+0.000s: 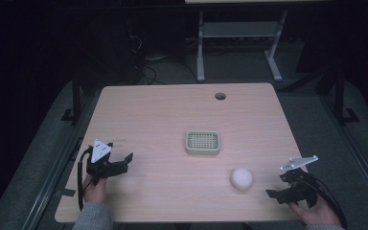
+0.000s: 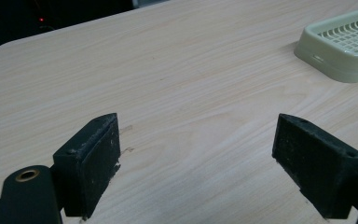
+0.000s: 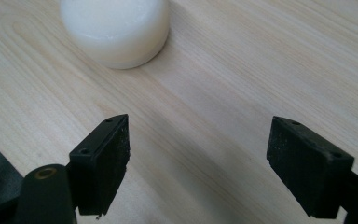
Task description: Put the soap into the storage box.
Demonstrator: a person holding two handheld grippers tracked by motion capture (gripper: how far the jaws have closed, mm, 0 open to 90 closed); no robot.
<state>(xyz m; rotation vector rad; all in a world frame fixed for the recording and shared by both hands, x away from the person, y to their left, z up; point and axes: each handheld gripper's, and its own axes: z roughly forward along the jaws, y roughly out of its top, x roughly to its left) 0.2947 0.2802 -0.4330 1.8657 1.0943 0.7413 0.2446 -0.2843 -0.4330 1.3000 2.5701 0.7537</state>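
Both hand-held grippers wide, empty; right hand-held gripper [image 3: 198, 170] off-line from soap [image 3: 115, 28], could nudge it across counter [image 1: 163, 120].

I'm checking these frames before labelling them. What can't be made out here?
- White round piece: its top is cut off by the upper edge of the right gripper view.
- Green slotted tray: cut off by the right edge of the left gripper view.
- Room beyond the table: too dark in the high view.
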